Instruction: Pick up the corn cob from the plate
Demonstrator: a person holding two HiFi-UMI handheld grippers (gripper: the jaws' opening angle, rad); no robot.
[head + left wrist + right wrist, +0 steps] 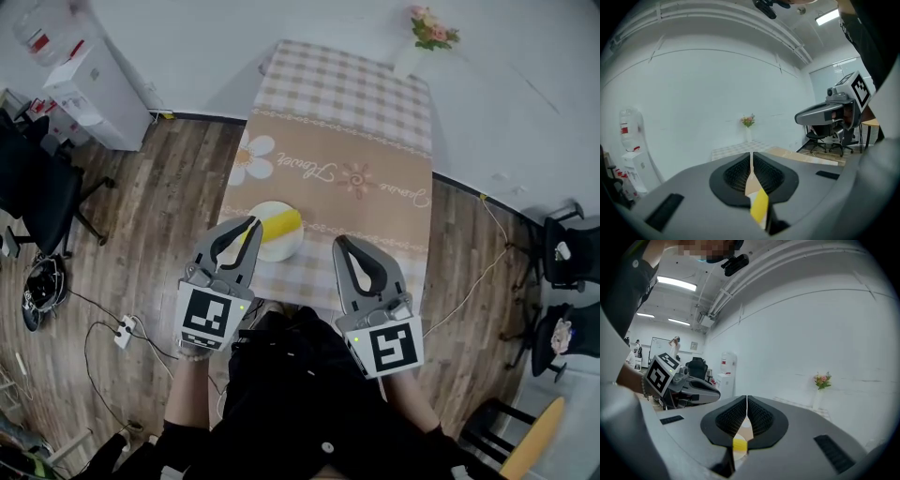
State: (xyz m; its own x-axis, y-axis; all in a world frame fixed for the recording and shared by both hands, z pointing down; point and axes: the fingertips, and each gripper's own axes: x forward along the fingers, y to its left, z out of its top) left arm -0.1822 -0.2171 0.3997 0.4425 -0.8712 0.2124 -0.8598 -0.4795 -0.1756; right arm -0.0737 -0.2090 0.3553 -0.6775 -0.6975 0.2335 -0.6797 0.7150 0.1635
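Observation:
A yellow corn cob [282, 223] lies on a white plate [274, 249] near the front edge of the table. My left gripper [252, 223] hovers at the plate's left rim, jaws shut and empty, its tip just beside the cob. My right gripper [341, 242] is to the right of the plate, also shut with nothing in it. In the left gripper view the closed jaws [751, 158] fill the frame and the cob [759, 209] shows below them. The right gripper view shows its closed jaws [746, 401] with the cob [739, 445] and plate beyond.
The table [375, 131] carries a checked cloth and a tan runner, with a flower vase [424, 39] at its far end. A water dispenser [91, 91] and black chairs [37, 202] stand at the left, more chairs [562, 253] at the right. A power strip [124, 330] and cables lie on the wooden floor.

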